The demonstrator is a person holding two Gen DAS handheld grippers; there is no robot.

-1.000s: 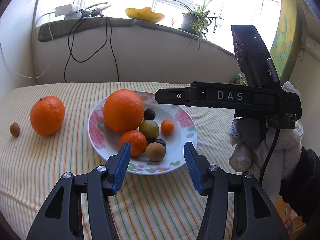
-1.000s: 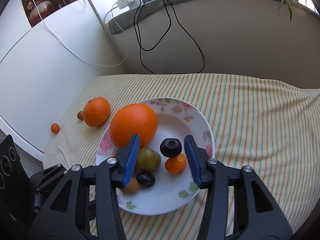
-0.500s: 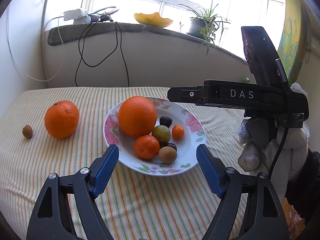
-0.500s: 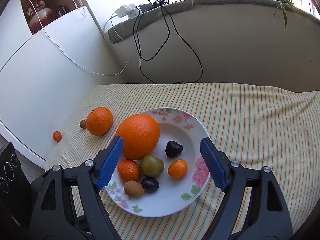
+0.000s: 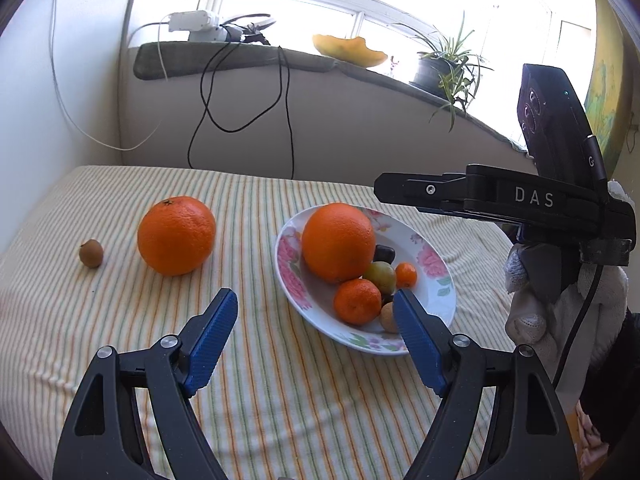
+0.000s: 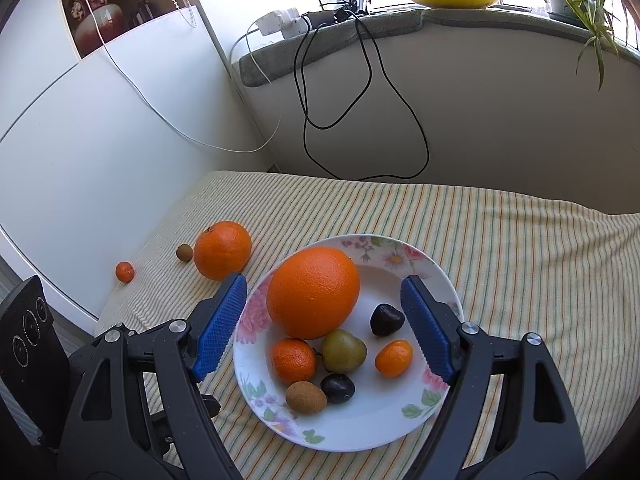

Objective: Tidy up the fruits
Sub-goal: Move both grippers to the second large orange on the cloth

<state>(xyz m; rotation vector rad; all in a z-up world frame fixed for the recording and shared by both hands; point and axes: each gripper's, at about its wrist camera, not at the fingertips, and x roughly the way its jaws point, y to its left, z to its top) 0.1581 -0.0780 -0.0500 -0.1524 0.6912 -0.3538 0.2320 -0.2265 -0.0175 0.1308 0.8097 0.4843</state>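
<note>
Both grippers have spread wider and drawn back from the plate since a second ago; left gripper [image 5: 314,334] jaws released, empty, above the striped table [image 5: 280,400]; right gripper [image 6: 326,326] jaws released, empty, hovering over the plate. Left to right on the table: tiny orange fruit [image 6: 125,271] near the edge; small brown fruit [image 6: 184,252]; loose orange [image 6: 222,250] just beside it; floral plate [image 6: 360,432] holding large orange [image 6: 313,293], mandarin [image 6: 293,360], brown kiwi-like fruit [image 6: 306,397], green fruit [image 6: 343,351], two dark plums [image 6: 338,387] [image 6: 386,319], kumquat [image 6: 394,358].
</note>
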